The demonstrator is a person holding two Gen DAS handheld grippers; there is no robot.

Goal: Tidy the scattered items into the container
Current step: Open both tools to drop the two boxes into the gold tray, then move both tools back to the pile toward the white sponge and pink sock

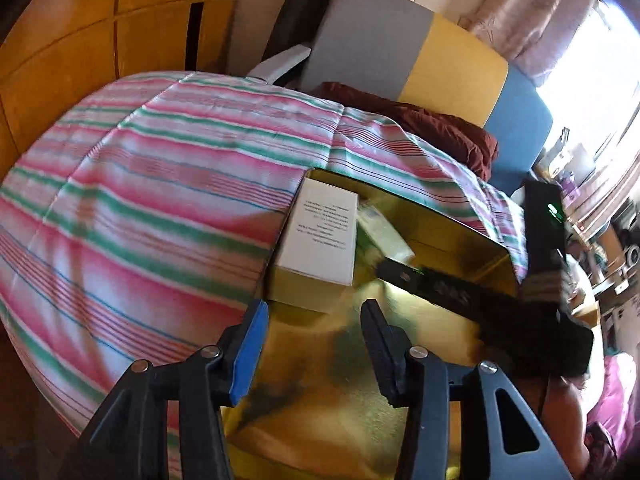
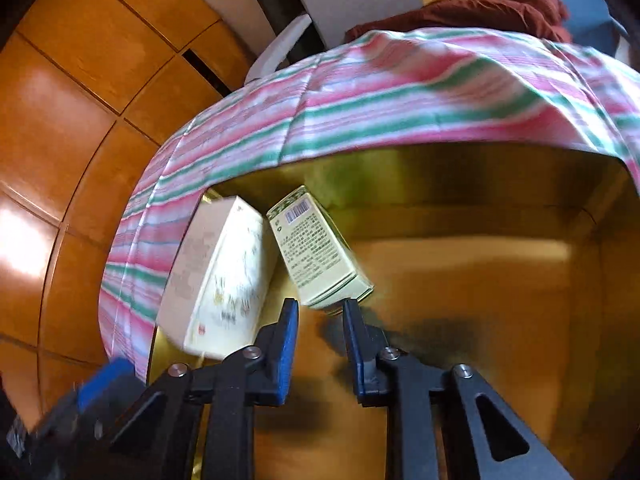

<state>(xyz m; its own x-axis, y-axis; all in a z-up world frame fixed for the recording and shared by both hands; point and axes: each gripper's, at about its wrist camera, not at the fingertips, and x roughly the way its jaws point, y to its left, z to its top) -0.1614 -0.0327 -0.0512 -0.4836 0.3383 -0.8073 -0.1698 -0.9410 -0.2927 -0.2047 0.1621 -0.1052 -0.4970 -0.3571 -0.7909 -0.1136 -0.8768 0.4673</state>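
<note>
1. Gold lining gleams all around: the container (image 2: 500, 200) is an open box with a shiny gold interior, sitting on a cloth striped in pink, green and white (image 1: 160, 184).
2. Over to the right wrist view: the right gripper (image 2: 320, 312) hangs inside the box, its fingers (image 2: 290, 340) parted and holding nothing.
3. Just ahead of those tips lies a pale green carton (image 2: 320, 256) with a barcode and dense print, tilted, its near corner just beside the gap between the fingers; whether a pad touches it I cannot tell, the edge is blurred.
4. Right next to it on the left, a larger white carton (image 2: 216, 280) leans against the box's left wall, touching the green one along its side.
5. Now the left wrist view: the left gripper (image 1: 316, 320) hovers over the near part of the box, fingers spread wide, nothing between them.
6. From here the white carton (image 1: 320, 236) shows a printed face in the far left corner of the box (image 1: 460, 220), with the green carton (image 1: 384, 236) just to its right.
7. The other gripper (image 1: 440, 292) reaches in from the right, dark and blurred, pointing towards the green carton.
8. Beyond the cloth: a rumpled maroon fabric (image 1: 440, 128), a chair (image 1: 400, 48) in grey, yellow and blue, and wooden cabinet panels (image 2: 80, 120) at left.
</note>
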